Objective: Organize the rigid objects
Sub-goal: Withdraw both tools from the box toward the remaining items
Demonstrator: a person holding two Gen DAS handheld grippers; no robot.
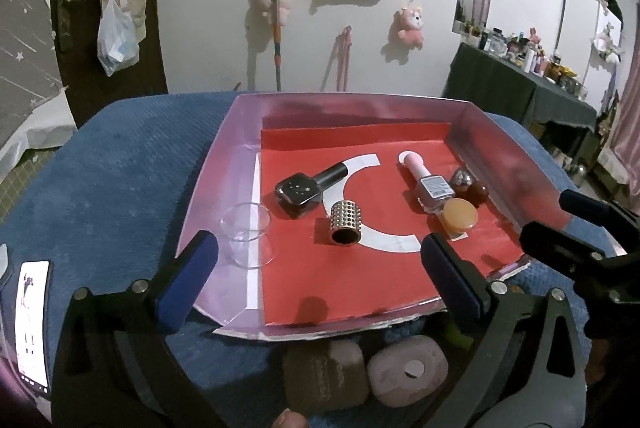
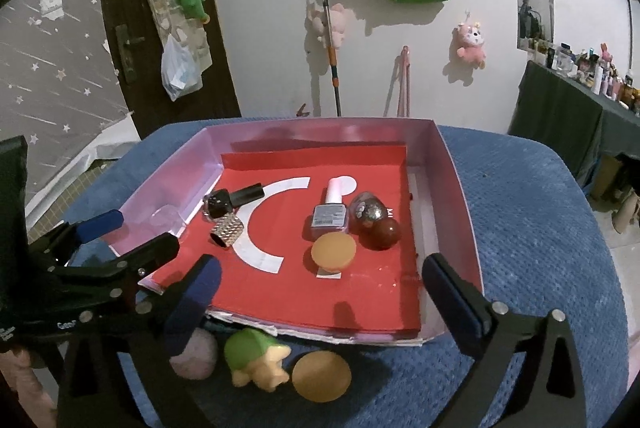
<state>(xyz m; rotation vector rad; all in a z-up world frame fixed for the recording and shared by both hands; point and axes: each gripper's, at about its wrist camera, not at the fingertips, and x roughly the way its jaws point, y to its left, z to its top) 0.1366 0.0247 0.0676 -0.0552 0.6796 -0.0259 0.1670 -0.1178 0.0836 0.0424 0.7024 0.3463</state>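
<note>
A pink box (image 1: 216, 164) with a red floor (image 2: 372, 292) holds a black nail-polish bottle (image 1: 308, 186), a studded gold cylinder (image 1: 346, 228), a pink-capped bottle (image 1: 428, 184), an orange disc (image 1: 460, 215), a dark red heart (image 2: 380, 234) and a clear cup (image 1: 248, 228). My left gripper (image 1: 320, 276) is open and empty at the box's near edge. My right gripper (image 2: 320, 292) is open and empty, also at the near edge. In front of the box lie a green-capped toy figure (image 2: 256, 360), a tan disc (image 2: 320, 374) and a pink ball (image 2: 194, 354).
The box sits on a blue cushioned surface (image 2: 540, 228). A phone (image 1: 34, 320) lies at the left. Two pinkish lumps (image 1: 404, 372) lie below the box front. The right gripper's arm (image 1: 580, 252) shows at the box's right. A wall with hanging toys is behind.
</note>
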